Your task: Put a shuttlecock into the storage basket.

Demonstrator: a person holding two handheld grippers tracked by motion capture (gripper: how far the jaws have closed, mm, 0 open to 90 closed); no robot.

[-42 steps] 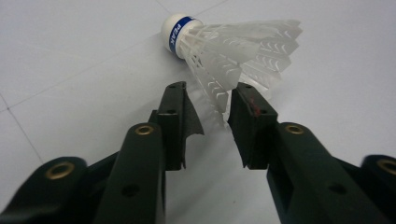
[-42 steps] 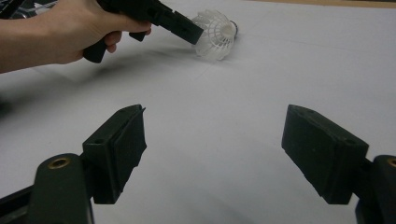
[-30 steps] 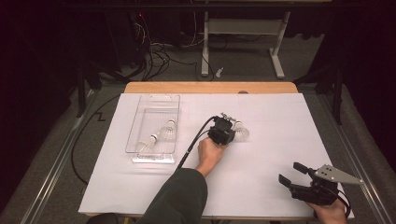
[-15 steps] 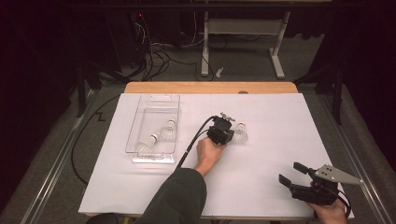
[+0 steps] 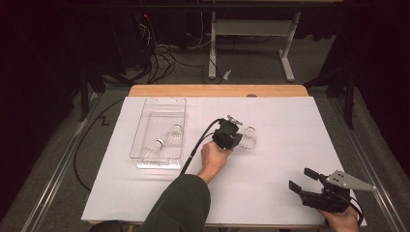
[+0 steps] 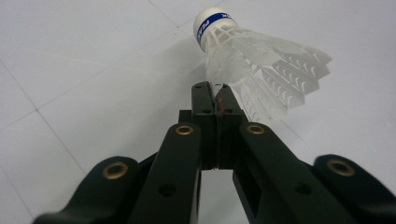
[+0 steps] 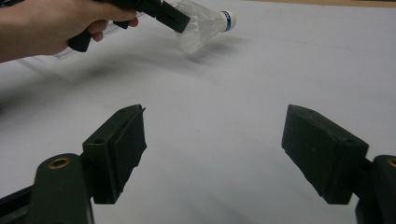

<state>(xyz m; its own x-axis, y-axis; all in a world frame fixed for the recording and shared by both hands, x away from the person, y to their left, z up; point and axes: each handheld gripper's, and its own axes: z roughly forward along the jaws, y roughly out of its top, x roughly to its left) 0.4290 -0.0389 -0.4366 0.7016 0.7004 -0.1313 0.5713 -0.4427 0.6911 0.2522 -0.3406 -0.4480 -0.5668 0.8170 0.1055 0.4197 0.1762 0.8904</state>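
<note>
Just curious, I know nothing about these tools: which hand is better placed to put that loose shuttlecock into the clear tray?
The left: its hand-held gripper already pinches the shuttlecock beside the tray; the right one waits open, far off.

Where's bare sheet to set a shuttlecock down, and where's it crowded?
Free: the white sheet between the held shuttlecock and the right tool, also its far right corner and the near-left strip below the clear tray. Crowded: the tray, with two shuttlecocks in it, and around the left tool.
</note>
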